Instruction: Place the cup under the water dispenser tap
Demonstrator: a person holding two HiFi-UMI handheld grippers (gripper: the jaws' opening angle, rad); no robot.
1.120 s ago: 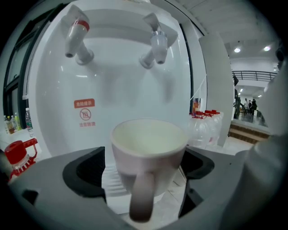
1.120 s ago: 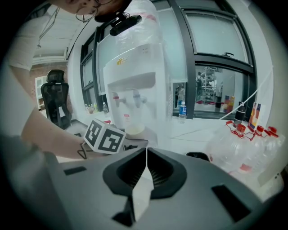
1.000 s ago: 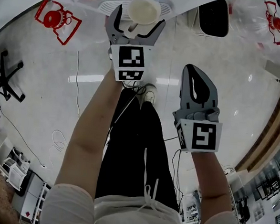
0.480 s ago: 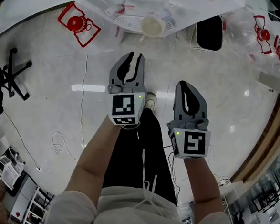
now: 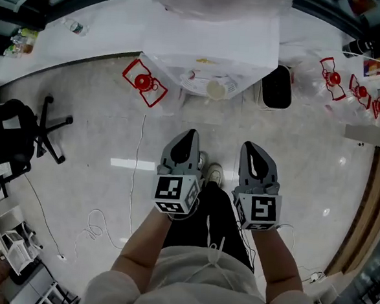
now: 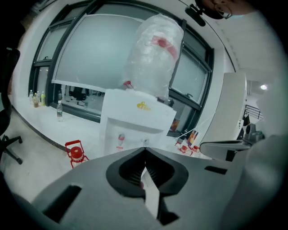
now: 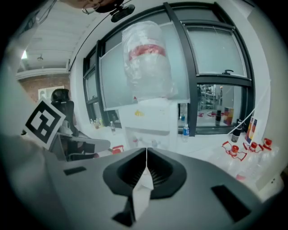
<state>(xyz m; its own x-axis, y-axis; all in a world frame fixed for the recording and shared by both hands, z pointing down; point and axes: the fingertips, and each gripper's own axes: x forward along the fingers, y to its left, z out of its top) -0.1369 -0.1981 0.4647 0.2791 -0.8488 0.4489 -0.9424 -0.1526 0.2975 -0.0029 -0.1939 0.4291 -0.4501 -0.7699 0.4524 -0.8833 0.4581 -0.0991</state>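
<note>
Cream round cup (image 5: 215, 89) sitting at white water dispenser (image 5: 210, 49), looking light, crushable; gentle mid-wall hold suiting; left gripper (image 5: 188, 136), right gripper (image 5: 250, 148) clamping together, empty

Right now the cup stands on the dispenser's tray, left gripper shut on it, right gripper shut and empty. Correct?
Wrong on the left gripper: it is shut on nothing. The head view shows the cup on the dispenser's tray, apart from it. The right gripper is shut, empty.
</note>
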